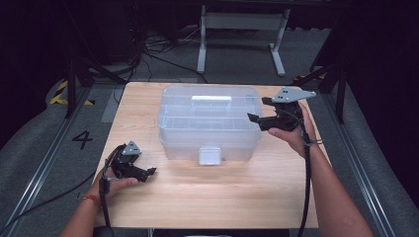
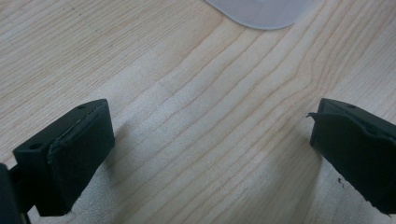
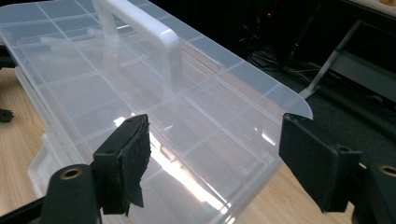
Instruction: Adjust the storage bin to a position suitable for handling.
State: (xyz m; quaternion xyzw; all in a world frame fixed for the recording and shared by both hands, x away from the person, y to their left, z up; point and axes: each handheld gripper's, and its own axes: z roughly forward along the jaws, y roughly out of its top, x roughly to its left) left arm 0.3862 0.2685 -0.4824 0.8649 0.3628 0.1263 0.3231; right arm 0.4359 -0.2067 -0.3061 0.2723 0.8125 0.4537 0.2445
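My left tool [image 1: 149,172] rests open near the surface's [image 1: 207,192] front-left corner; my right tool [image 1: 253,118], open and empty, hovers beside the clear box's [image 1: 210,123] right end.

Both hand-held grippers [image 1: 148,172] [image 1: 259,111] open, empty

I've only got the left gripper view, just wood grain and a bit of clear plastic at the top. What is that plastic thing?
Observer: A clear plastic box with a lid divided into compartments, shut, mid-table.
Operator: Does it have a handle?
Observer: Yes, a white handle on the lid.
Operator: Where's the right gripper?
Observer: The right gripper is raised at the box's right end, fingers apart, nothing between them.
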